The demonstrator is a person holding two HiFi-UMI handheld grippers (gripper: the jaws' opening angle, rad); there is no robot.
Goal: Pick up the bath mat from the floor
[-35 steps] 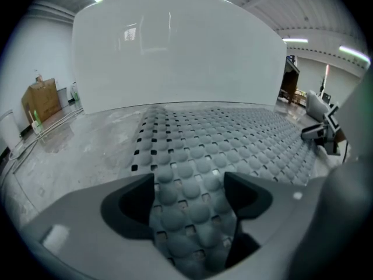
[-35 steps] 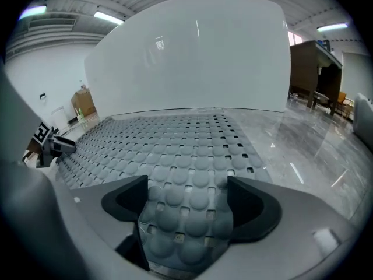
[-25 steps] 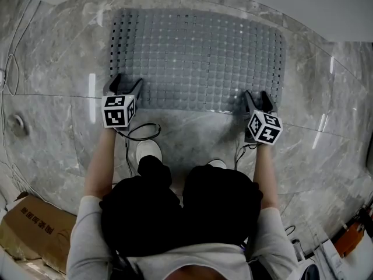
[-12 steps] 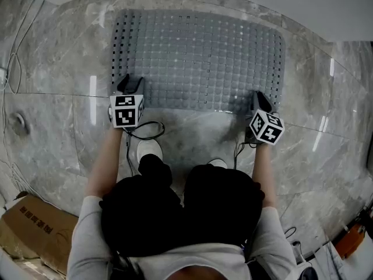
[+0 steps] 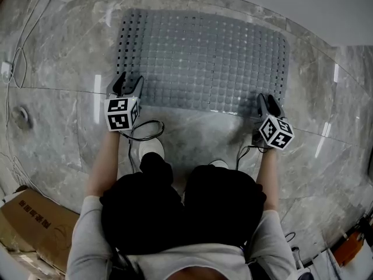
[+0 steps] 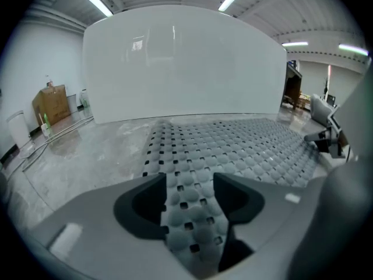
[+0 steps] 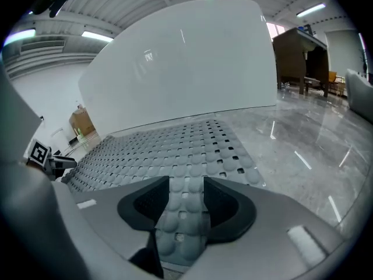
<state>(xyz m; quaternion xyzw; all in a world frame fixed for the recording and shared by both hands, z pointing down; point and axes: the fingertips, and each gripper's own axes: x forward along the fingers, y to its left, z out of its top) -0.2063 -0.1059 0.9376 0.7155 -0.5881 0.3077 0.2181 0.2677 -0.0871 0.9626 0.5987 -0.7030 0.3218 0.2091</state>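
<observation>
Jaws of left gripper (image 5: 126, 80) and right gripper (image 5: 268, 100), just opening, loosely straddle bath mat (image 5: 204, 57).

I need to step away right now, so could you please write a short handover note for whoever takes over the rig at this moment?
Left claw: open, jaws just been opening, astride the near edge of the bath mat, left end; not gripping.
Right claw: open, also just been opening, same edge, right end; not gripping.
Mat: flat on the marble floor.
Done: both claws set at the mat's near edge.
Left: pinch the edge, lift the mat.
</observation>
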